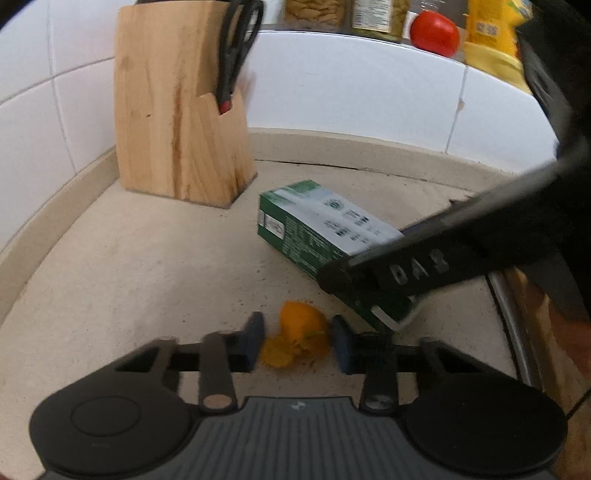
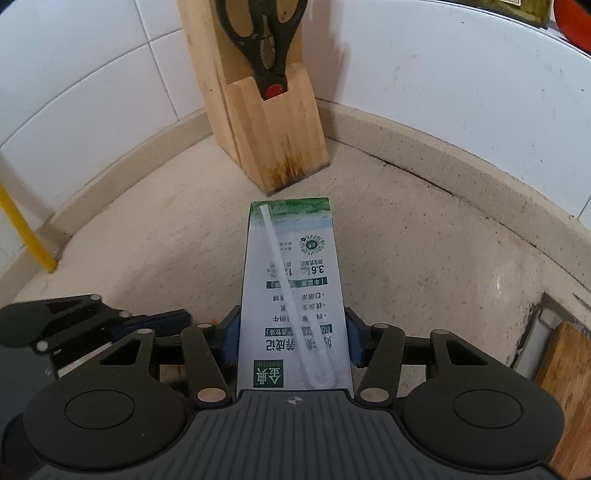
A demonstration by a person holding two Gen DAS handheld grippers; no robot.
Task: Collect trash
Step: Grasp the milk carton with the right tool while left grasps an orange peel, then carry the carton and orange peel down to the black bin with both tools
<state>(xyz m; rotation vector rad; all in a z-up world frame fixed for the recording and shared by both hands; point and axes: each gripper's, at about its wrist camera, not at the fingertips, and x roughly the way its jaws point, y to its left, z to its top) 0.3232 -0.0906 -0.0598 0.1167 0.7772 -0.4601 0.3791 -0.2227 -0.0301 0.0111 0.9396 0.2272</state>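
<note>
Step in hand, as judged: pickup of two pieces of trash at once, one per hand.

Right tongs [image 2: 291, 338] part closed on a milk carton [image 2: 291, 280]. Both pads seen pressed against its long sides near the near end. Carton found flat on the worktop [image 2: 406, 240], far end pointed at the knife block [image 2: 258, 122], wrapped straw taped along its top face.

Left tongs [image 1: 297, 341] narrowed about an orange peel [image 1: 295, 332]. Pads appeared to touch it on both sides; view blurred, so grip taken as made but not certain. Peel seen low on the worktop, just beside the carton's near corner. No lift of either piece evident.

Next move, as judged: straight lift of both. Carton gripped at one end only, so far end likely to droop or swing. Peel soft and in loose lobes, so part could slip out. No bin in either view; would need locating first.

Surface: pale speckled stone, stained, dark crack along the back upstand. White tiled wall [image 2: 92, 74] met in a corner behind the block. Scissors [image 2: 264, 44] slotted in the block. Tomato [image 1: 434, 33] and jars noted on a ledge above. Wooden board [image 2: 569, 387] at right edge, yellow pipe [image 2: 22, 229] at left.
</note>
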